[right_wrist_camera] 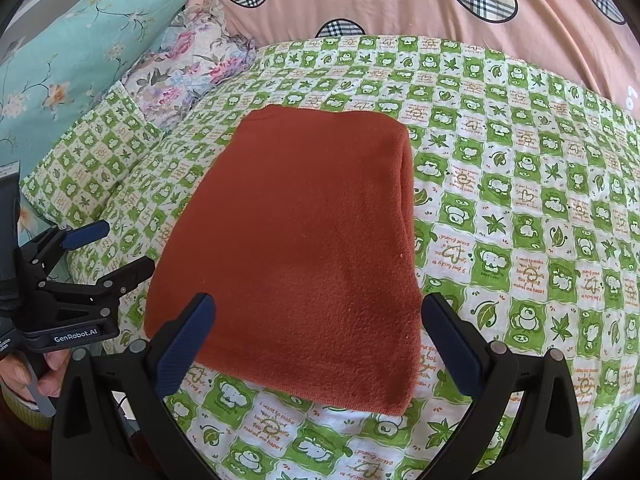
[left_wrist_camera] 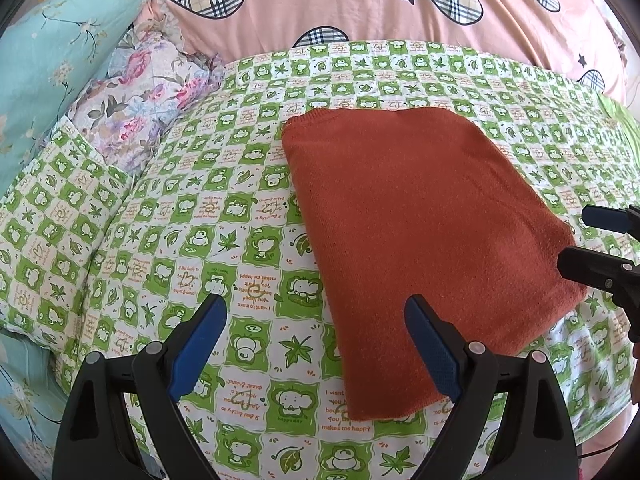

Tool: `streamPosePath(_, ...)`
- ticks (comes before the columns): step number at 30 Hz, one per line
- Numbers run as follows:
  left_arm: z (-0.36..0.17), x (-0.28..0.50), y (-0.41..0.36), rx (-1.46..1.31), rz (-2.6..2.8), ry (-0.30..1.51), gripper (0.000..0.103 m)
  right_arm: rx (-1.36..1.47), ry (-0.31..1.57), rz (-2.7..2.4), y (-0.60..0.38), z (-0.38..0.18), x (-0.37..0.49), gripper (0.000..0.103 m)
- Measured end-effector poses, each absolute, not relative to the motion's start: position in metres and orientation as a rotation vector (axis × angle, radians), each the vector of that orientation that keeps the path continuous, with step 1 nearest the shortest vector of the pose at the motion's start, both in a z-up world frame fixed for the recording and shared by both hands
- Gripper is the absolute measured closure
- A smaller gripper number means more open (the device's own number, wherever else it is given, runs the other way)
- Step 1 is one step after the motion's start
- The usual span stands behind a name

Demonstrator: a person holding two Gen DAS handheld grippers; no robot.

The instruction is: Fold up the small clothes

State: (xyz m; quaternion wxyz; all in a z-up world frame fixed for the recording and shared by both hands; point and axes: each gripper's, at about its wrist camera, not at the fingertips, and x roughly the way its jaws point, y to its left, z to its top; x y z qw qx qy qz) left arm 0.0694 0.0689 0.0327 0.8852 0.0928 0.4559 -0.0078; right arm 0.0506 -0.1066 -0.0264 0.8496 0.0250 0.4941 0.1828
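A rust-orange fleece garment (left_wrist_camera: 420,236) lies folded into a flat rectangle on the green-and-white patterned bed sheet (left_wrist_camera: 224,208). It also shows in the right wrist view (right_wrist_camera: 304,248). My left gripper (left_wrist_camera: 316,308) is open and empty, above the sheet at the garment's near left edge. My right gripper (right_wrist_camera: 316,308) is open and empty, hovering over the garment's near edge. The right gripper shows in the left wrist view (left_wrist_camera: 576,236) at the garment's right side. The left gripper shows in the right wrist view (right_wrist_camera: 120,244) at the garment's left side.
A floral pillow (left_wrist_camera: 144,100) and a teal flowered quilt (left_wrist_camera: 52,52) lie at the back left. A pink quilt with plaid hearts (left_wrist_camera: 360,0) runs along the far side. A pillow in the same green pattern (left_wrist_camera: 52,216) lies at the left.
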Motion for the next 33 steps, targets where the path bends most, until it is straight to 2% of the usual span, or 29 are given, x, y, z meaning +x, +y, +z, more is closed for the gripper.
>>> streamPosePath(33, 0.032, 0.0771, 0.0689, 0.202, -0.022, 0.954, 0.009, 0.052, 1.043, 0.384, -0.108, -0.0259, 0.0567, 0.0)
